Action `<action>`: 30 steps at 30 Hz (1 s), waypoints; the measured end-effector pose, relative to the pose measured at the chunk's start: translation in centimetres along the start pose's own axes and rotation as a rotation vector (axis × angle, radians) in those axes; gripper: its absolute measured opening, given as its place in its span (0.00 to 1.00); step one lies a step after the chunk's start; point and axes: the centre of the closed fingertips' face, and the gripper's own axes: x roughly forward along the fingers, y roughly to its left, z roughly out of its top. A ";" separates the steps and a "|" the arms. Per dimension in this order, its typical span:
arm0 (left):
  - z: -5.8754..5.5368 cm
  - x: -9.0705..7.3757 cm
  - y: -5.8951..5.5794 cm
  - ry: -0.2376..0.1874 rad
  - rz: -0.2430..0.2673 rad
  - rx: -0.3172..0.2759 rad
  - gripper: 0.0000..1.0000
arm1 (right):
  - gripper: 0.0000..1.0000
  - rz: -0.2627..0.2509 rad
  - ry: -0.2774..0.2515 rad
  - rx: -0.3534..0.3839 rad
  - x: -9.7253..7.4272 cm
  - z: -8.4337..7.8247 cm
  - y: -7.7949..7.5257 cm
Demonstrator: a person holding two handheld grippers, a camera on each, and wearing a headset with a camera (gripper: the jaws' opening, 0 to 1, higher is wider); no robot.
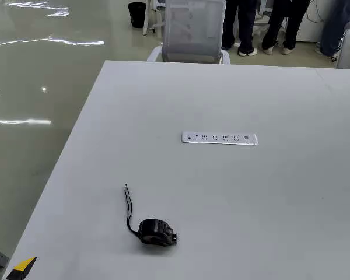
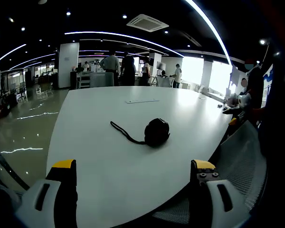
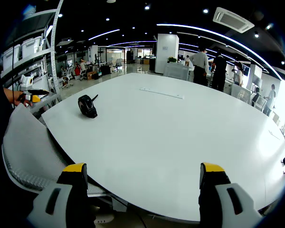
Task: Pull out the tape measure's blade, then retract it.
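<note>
**Tape measure waits on the worktop, both claws empty**

My left claw (image 2: 133, 164) hangs at the near edge of the white worktop (image 1: 262, 198), its jaws spread wide with nothing between them. Ahead of it, toward the near left part of the worktop, lies the tape measure (image 1: 157, 232). It is a small dark rounded case resting on its side, blade wound in, with a thin black strap (image 1: 128, 205) trailing away from it. Farther back, near the middle, a white power strip (image 1: 219, 138) lies flat, well apart from the case. My right claw (image 3: 144, 167) hovers off the worktop's edge, equally wide open and empty, with the tape measure far off to its left.

The case looks hard and dense for its size, and its curved shell is likely to slip, so I would clamp it across the flat faces. The blade's end hook is too small to make out. I judge the blade thin, springy and quick to snap back.
</note>
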 end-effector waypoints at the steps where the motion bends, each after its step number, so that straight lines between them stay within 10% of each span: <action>1: 0.0 0.1 0.0 -0.001 0.000 0.001 0.99 | 1.00 0.001 -0.001 0.000 0.0 0.0 0.0; 30: 1.2 -0.1 -0.3 -0.002 0.015 0.019 0.99 | 1.00 0.047 -0.026 0.069 2.0 -0.2 1.4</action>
